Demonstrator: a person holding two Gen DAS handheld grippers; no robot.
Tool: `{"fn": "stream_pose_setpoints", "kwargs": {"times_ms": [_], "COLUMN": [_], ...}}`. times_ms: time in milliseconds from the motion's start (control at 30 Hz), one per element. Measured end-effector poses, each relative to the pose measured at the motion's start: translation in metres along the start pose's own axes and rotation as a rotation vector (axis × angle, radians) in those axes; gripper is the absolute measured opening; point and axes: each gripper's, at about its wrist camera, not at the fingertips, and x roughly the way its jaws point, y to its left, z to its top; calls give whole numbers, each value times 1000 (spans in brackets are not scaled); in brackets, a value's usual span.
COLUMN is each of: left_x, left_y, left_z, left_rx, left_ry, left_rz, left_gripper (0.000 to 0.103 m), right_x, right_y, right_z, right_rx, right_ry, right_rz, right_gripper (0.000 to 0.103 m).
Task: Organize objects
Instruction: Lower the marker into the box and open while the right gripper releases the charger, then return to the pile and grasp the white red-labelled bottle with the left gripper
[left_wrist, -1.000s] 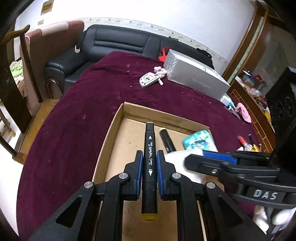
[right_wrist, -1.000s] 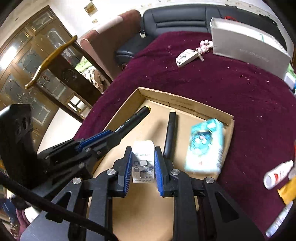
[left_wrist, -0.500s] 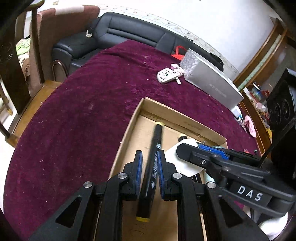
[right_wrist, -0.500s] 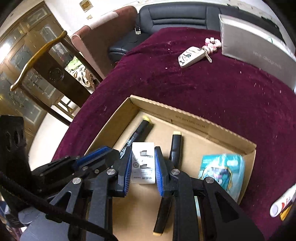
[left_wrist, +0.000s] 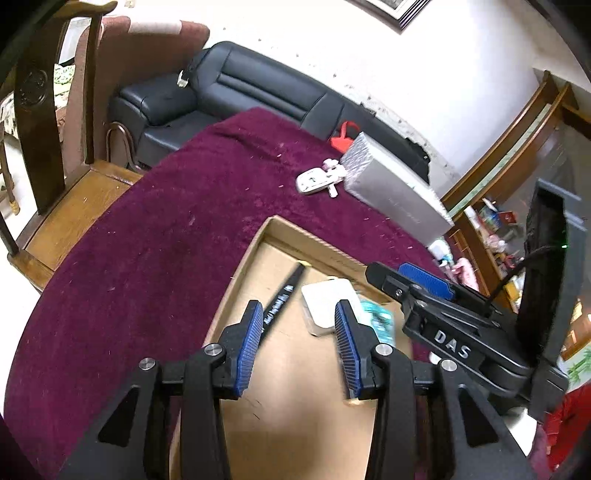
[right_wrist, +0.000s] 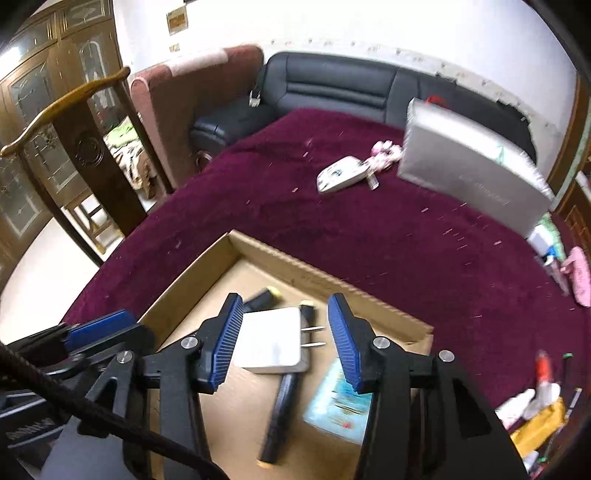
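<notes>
Both my hand-held grippers, left (left_wrist: 299, 341) and right (right_wrist: 284, 341), gape wide, holding nothing. The charger (right_wrist: 271, 341) lies in the box (right_wrist: 321, 275), a marker (left_wrist: 282, 295) at its 9 o'clock.

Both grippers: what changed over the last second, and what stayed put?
The left gripper opened and let go of the marker, now lying in the box. The right gripper opened and released the white charger, which rests on the second marker. The tissue pack, key fob and silver case stayed put.
</notes>
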Motion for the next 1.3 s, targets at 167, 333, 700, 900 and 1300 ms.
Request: {"fn": "stream_pose_setpoints", "kwargs": {"times_ms": [167,333,700,900,1300], "left_x": [-31,-53,-66,-53,99], "left_y": [-33,-75,-186,-252,-290], "left_z": [-15,-32,-61,-59,-112], "left_rx": [34,91,249,358,813], "left_ry": [-42,-62,-45,-23,128], "left_rz": [-49,-96,-158,-166,57], "left_gripper": [40,40,40,44,54], "right_x": [-40,-91,-184,-235,-208], "right_y": [-10,-26,-110,-213,-319], "right_z": [-11,-33,-81,-87,-159], "right_rx": [-28,-59,-22,163,453], "right_ry": [-79,-161,-258,-232,-146], "right_rz": [-77,-152,-332,-352,-206], "right_gripper": [52,57,71,71,80]}}
